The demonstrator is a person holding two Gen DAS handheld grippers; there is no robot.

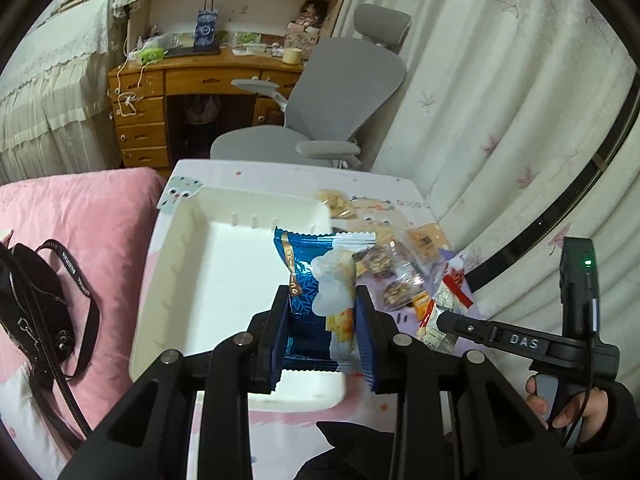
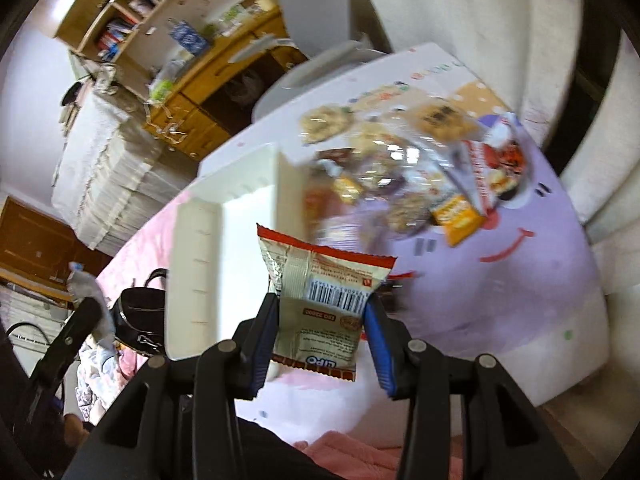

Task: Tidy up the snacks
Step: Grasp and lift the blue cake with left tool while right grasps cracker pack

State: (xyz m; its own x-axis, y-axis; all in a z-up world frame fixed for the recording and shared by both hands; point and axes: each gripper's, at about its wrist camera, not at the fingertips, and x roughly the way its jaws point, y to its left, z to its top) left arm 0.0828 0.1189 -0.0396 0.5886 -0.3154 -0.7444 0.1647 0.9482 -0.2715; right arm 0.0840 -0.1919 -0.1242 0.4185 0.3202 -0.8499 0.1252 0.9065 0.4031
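Note:
My left gripper is shut on a blue snack packet, held over the near right part of an empty white tray. In the right wrist view my right gripper is shut on a red-edged beige snack packet with a barcode, hanging above the table just right of the white tray. A pile of several loose snack packets lies on the table to the tray's right, blurred in the right wrist view as the snack pile. The right gripper's handle and the hand on it show at the lower right.
The small table has a lilac cartoon print. A pink blanket with a black handbag lies left. Behind stand a grey office chair, a wooden desk and a curtain.

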